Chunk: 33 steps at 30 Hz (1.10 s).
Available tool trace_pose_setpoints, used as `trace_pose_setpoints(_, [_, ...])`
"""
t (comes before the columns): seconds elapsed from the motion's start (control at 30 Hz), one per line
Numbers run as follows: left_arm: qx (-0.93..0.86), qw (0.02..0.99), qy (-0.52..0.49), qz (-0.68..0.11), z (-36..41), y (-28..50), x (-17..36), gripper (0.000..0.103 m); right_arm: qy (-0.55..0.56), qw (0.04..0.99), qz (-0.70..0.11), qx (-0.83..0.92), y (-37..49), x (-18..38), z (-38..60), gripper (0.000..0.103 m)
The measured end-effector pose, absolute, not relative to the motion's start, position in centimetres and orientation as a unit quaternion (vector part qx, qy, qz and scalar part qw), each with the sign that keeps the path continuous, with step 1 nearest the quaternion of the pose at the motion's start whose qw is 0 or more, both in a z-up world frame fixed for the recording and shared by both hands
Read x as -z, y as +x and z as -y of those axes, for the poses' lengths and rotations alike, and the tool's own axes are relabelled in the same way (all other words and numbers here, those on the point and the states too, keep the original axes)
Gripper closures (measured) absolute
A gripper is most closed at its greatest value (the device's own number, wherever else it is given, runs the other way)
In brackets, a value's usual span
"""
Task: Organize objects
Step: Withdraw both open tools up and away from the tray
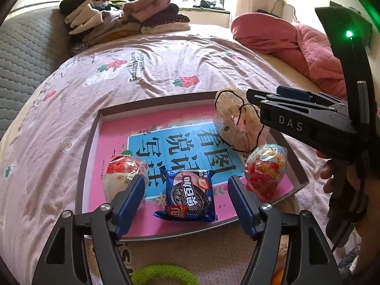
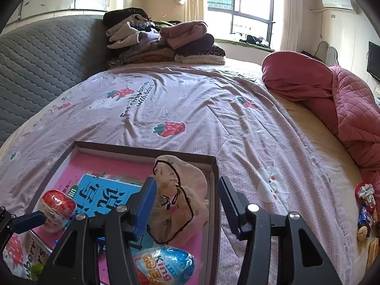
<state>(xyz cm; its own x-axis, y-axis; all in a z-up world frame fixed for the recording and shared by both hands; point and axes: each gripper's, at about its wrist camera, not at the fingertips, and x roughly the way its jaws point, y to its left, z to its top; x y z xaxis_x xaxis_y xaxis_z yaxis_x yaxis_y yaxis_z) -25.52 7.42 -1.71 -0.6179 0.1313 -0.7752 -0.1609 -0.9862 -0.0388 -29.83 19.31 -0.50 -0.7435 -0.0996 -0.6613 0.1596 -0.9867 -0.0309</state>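
A shallow box tray (image 1: pixel 87 156) lined with a pink and blue book cover lies on the bed. In it are a blue Oreo packet (image 1: pixel 190 194), a red and white wrapped egg (image 1: pixel 123 175), a red and blue King egg (image 1: pixel 266 171) and a pale hair scrunchie with black cord (image 1: pixel 237 123). My left gripper (image 1: pixel 187 190) is open, its fingers either side of the Oreo packet. My right gripper (image 2: pixel 187 201) is open just above the scrunchie (image 2: pixel 182 197) at the tray's far right corner (image 2: pixel 213 166). The King egg (image 2: pixel 166 266) lies below it.
A green knitted ring (image 1: pixel 163 275) lies in front of the tray. Folded clothes (image 1: pixel 123 16) are stacked at the bed's far end. A red quilt (image 2: pixel 332 99) is bunched on the right. Small snacks and a scrunchie (image 2: pixel 365 204) lie on the bed at far right.
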Motion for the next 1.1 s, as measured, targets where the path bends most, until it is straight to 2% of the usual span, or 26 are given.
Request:
trace_pose_setpoints(0.2, [-0.901,0.078,-0.427,-0.008,-7.0,-25.0,1.1,0.028,0.350,0.077,-0.047,0.933,-29.2,0.0,-18.9,0.048])
trace_pose_setpoints(0.37, [-0.903,0.077,-0.422,-0.001,-6.5,-24.6,0.6,0.027,0.352,0.085,-0.048,0.931,-28.8,-0.3,-18.5,0.043])
trace_pose_setpoints(1.1, [-0.916,0.066,-0.396,0.020,-4.3,-22.7,-2.2,0.026,0.320,0.109,-0.042,0.940,-26.6,-3.5,-18.6,0.039])
